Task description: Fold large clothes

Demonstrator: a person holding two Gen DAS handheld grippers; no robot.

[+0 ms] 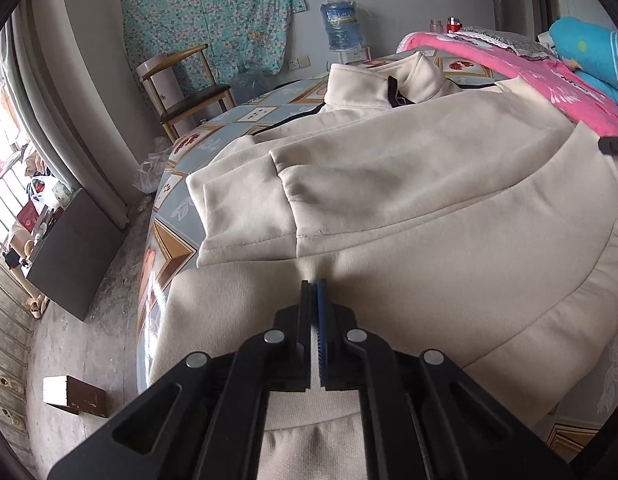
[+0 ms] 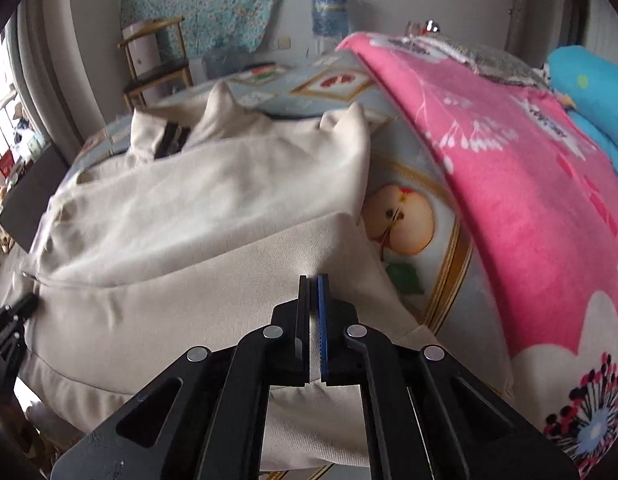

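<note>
Cream jacket (image 1: 389, 200) with black zip, seemingly half-folded; sleeve across

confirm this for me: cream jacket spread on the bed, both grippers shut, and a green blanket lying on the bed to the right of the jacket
Not quite: the blanket is pink, not green, as the right wrist view shows. The rest holds: the cream jacket is spread on the bed, and the left gripper and right gripper are both shut.

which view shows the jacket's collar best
The left wrist view: the cream jacket's collar stands sharp there, its dark zipper clear. The right wrist view shows it blurred and farther off, at the left.
</note>
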